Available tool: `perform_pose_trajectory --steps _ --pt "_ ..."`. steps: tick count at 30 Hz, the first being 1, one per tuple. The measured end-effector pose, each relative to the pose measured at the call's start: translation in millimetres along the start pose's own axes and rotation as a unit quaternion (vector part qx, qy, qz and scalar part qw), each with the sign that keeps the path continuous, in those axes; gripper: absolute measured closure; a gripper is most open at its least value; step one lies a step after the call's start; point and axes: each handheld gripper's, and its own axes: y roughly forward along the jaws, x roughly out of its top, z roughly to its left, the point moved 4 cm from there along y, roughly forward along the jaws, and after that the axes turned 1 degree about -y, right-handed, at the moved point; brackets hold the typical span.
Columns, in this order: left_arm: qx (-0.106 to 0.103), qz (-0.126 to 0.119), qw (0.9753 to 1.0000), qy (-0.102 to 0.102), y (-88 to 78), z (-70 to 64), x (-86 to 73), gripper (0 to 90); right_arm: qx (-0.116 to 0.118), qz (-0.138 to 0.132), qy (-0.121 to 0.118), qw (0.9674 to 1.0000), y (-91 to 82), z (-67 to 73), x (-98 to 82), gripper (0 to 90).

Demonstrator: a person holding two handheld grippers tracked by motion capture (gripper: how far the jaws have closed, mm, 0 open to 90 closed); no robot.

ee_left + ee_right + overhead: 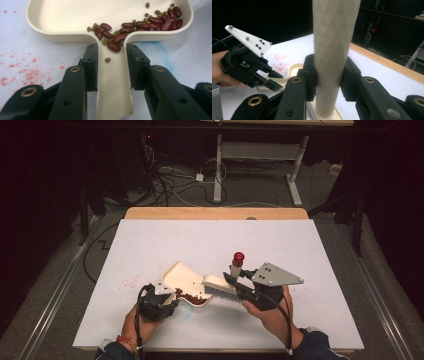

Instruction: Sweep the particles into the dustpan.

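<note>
Right gripper [234, 281] clamps brush [220, 286] by its handle; left gripper [175, 296] grips dustpan [184, 276] handle, beans [140, 25] inside

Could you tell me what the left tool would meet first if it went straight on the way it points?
Probably the beans in the pan of the dustpan whose handle the left tool grips; depth is unclear.

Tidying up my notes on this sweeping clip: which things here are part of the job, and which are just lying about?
In the job:
- dustpan, handle clamped by the left gripper
- beans in the pan
- brush, handle clamped by the right gripper

Lying about:
- red specks on the table
- cables on the floor
</note>
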Motion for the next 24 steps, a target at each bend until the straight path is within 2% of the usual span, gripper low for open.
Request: perform_pose_trajectory --steps 7,11,17,24 --pt "0.007 0.003 1.0000 -0.001 1.4 5.2 -2.5 63.6 -0.021 0.004 -0.001 0.9998 -17.6 -25.2 -5.1 69.9" --pt "0.009 0.005 0.9999 0.001 2.8 5.3 -2.8 63.6 -0.037 0.008 0.006 0.9993 -20.4 -40.1 -11.0 69.9" --pt "0.013 0.005 0.9999 0.004 4.7 7.0 -3.4 63.5 -0.046 0.015 0.006 0.9988 -15.6 -46.0 -15.6 69.9" --pt "0.020 0.004 0.9998 -0.006 2.9 14.4 -6.8 63.4 -0.046 0.007 -0.001 0.9989 -26.0 -50.3 -11.8 69.9"
